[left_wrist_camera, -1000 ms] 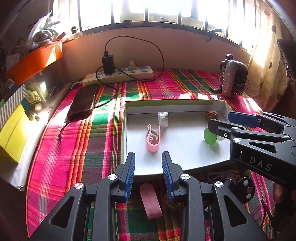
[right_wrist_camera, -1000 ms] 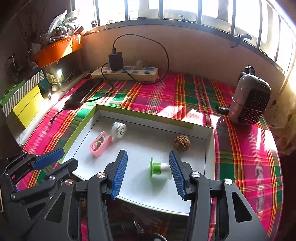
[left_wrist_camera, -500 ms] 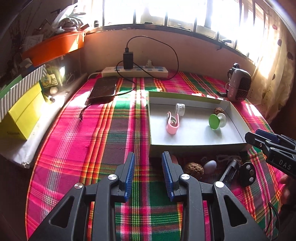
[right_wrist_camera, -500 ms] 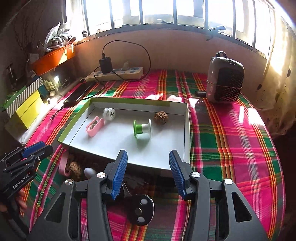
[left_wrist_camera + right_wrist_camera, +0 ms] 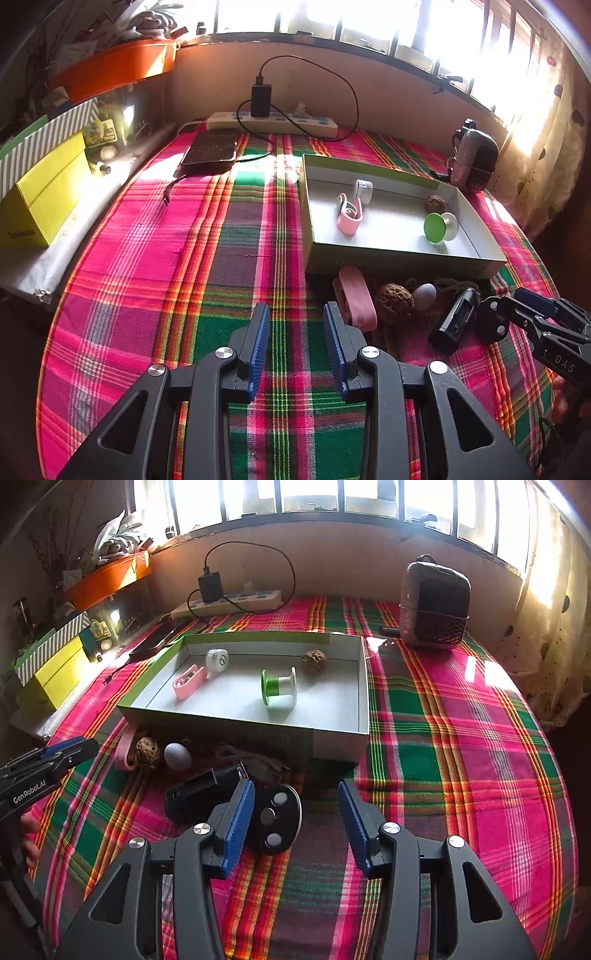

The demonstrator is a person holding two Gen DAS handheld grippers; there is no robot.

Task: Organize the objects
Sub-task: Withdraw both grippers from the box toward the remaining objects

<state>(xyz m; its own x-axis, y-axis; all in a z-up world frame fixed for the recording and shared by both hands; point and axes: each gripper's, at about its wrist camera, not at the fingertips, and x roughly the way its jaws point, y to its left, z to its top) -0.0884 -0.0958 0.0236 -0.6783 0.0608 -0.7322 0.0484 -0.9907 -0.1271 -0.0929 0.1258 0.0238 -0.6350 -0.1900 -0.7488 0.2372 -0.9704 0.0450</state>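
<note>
Left gripper [image 5: 79, 747] reads "GenRobot.AI", right gripper [image 5: 532, 306] "DAS"; both gape, gripping nothing

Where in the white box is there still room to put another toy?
The white box has bare floor along its near wall and in its right part, below the brown nut. It is fuller at the back left, where the pink clip lies beside the white cap. The green spool sits mid-box.

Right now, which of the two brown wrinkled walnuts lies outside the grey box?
The brown wrinkled walnut on the plaid cloth, beside the pale egg; the other sits inside the grey box.
</note>
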